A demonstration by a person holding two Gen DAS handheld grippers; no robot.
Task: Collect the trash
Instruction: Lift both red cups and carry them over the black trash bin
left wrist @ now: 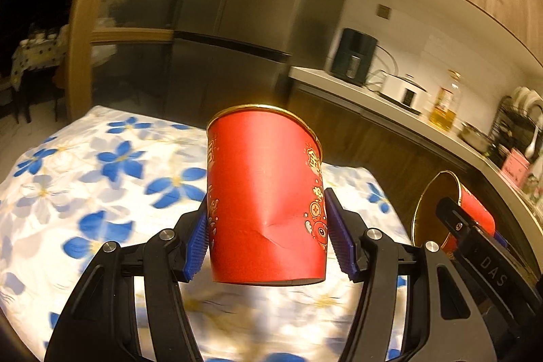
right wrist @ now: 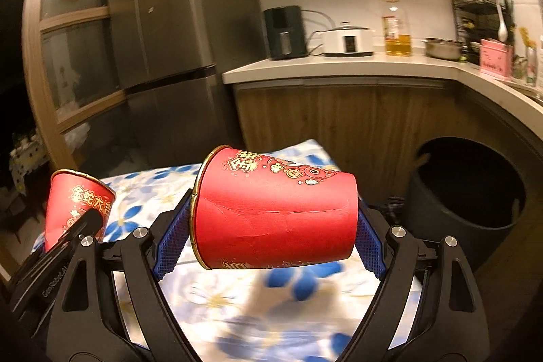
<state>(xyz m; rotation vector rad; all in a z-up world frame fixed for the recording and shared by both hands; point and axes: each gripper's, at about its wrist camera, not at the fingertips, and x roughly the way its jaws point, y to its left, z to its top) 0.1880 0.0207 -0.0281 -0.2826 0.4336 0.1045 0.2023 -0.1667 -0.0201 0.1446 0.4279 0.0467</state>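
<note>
Left wrist view: left claw (left wrist: 268, 236) clamped on an upright red paper cup with gold rim and gold print (left wrist: 264, 192), blue ribbed pads (left wrist: 197, 246) pressing both sides; wall dented near the base. Cup held clear above the table with white cloth printed in blue flowers (left wrist: 101, 165). The table's far edge meets a grey refrigerator (left wrist: 230, 5); its right edge runs beside wooden cabinet fronts.

Right wrist view: right claw (right wrist: 271, 226) clamped on a second red paper cup lying sideways (right wrist: 275, 209), one pad on the rim, the other on the base. To the right, off the table edge, a dark round bin (right wrist: 468, 192) stands open on the floor. The kitchen counter (right wrist: 339, 67) behind carries appliances and an oil bottle (right wrist: 395, 26). Both claws point slightly downward, side by side.
</note>
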